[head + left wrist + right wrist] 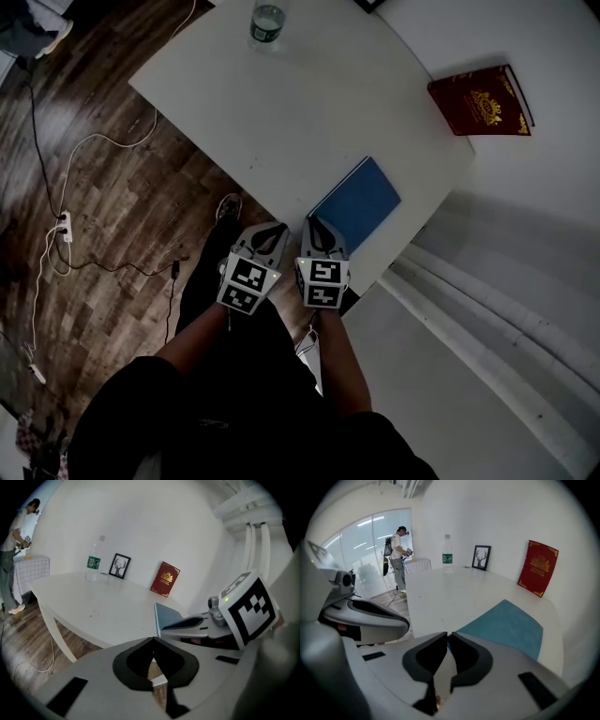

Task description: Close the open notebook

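The blue notebook [361, 199] lies closed and flat at the near edge of the white table [281, 103]. It also shows in the left gripper view [168, 616] and the right gripper view [506, 625]. My right gripper [317, 225] is shut with nothing between its jaws, its tips [446, 634] right at the notebook's near corner; whether they touch it I cannot tell. My left gripper [272, 231] hangs just off the table edge to the left, also shut and holding nothing [152, 641].
A red book [480, 101] leans against the wall at the table's far right. A water bottle [266, 25] and a small framed picture [120, 566] stand at the far side. Cables [61, 225] run over the wooden floor. A person [398, 555] stands in the background.
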Motion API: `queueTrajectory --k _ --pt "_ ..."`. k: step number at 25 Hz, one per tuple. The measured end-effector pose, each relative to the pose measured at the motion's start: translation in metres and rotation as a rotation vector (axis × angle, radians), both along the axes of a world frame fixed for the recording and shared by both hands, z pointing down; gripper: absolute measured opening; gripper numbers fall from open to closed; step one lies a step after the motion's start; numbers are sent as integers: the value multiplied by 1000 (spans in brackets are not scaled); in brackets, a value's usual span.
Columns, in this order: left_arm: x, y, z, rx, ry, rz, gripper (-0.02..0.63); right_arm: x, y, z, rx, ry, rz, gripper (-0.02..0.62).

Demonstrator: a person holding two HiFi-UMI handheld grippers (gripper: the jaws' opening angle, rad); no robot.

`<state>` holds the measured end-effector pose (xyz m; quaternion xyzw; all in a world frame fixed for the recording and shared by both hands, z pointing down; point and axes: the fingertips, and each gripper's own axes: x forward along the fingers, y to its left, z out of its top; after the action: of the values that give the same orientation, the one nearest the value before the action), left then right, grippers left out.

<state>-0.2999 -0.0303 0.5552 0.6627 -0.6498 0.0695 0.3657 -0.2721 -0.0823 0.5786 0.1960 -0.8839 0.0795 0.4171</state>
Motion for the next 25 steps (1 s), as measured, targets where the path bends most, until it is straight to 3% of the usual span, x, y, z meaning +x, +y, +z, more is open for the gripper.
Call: queueTrajectory --k 4,8,12,19,25 --pt "-7 -2 -8 18 -9 -28 3 -2 5 2 50 -26 -53 58" --pt "-17 -2 -17 29 -47 -39 3 -8 18 -1 29 -45 -109 144" --pt "-9 2 -34 52 -78 -32 3 4 27 -28 51 -161 -97 146" --pt "25 11 -62 102 -189 42 3 59 39 -65 99 -386 73 54" --pt "76 28 -89 146 -187 136 3 106 53 -116 214 -479 239 35"
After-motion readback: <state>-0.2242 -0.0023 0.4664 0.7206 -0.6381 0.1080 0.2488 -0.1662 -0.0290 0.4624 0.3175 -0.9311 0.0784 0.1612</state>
